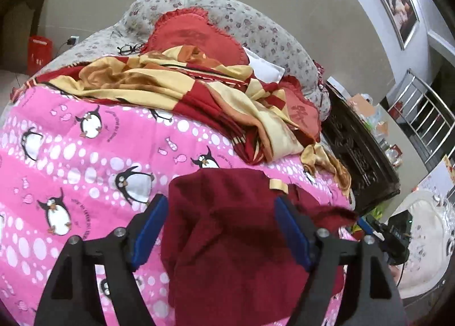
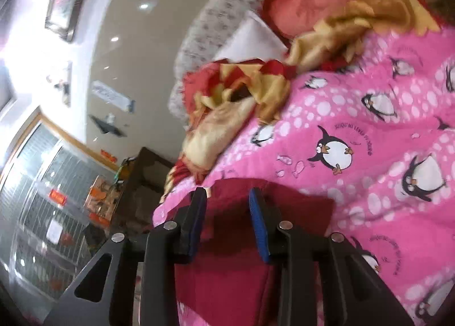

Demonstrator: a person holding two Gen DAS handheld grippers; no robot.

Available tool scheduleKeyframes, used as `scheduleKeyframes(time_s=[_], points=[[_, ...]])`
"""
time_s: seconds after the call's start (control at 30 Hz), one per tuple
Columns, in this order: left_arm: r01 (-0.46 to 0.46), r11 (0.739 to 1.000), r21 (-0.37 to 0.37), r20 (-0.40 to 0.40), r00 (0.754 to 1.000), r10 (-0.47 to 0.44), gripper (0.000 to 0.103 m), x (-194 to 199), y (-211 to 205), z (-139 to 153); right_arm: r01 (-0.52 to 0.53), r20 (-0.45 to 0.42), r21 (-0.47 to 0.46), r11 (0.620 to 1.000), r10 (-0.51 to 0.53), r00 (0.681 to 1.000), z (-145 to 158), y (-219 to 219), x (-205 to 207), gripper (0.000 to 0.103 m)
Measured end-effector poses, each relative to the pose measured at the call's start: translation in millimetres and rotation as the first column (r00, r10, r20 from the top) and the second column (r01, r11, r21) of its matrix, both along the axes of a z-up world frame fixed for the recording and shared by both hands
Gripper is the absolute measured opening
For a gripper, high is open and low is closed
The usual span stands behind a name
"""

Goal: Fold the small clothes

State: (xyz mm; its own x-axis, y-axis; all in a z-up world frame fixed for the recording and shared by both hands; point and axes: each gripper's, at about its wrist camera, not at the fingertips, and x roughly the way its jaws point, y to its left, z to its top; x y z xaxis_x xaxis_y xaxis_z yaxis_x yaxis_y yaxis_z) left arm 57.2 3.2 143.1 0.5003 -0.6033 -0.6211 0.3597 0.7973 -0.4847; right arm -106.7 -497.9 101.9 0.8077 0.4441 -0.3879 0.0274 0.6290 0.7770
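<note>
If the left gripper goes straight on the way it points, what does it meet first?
Most likely the dark red garment lying between the left gripper's open jaws, on the pink penguin quilt; depth is unclear.

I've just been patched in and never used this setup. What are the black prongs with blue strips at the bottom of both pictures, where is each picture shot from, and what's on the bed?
Each picture comes from a camera fixed to a hand-held clamp tool, looking out along its two black fingers with blue pads. One shows the left gripper, the other the right gripper. Both point at a dark red garment lying on a pink penguin quilt. Further back lie a crumpled red and yellow blanket, a red heart-shaped cushion and a pair of glasses. Both grippers stand open with the garment between the pads, so nothing is gripped.
</note>
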Motion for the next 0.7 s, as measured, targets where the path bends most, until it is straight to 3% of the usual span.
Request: scheduleKeyframes(time_s=[0.13,0.23,0.4,0.5,0.57,0.7], points=[[0.058,0.997,0.052,0.036,0.998,-0.060,0.081,-20,-14,-4,-0.138,-0.028,-0.167,0.976,0.135,0.990,9,39,4,0.031],[0.071,0.984,0.163,0.046,0.996,-0.079,0.081,-23,-43,-18,-0.200,-0.095,-0.276,0.940,0.180,0.979,1,68,28,0.031],[-0.012,0.971,0.238,-0.056,0.998,0.026,0.081,18,-74,-58,-0.114,-0.180,-0.364,0.925,0.051,0.982,-18,75,104,0.031],[-0.058,0.964,0.260,-0.155,0.983,0.101,0.081,44,-72,-85,-0.064,-0.245,-0.378,0.923,-0.034,0.969,-36,69,135,0.031],[-0.063,0.971,0.232,-0.181,0.978,0.107,0.081,50,-69,-90,-0.053,-0.237,-0.393,0.918,-0.046,0.970,-39,69,141,0.031],[-0.057,0.971,0.231,-0.160,0.982,0.096,0.081,46,-65,-80,-0.056,-0.236,-0.399,0.915,-0.043,0.971,-28,66,127,0.031]])
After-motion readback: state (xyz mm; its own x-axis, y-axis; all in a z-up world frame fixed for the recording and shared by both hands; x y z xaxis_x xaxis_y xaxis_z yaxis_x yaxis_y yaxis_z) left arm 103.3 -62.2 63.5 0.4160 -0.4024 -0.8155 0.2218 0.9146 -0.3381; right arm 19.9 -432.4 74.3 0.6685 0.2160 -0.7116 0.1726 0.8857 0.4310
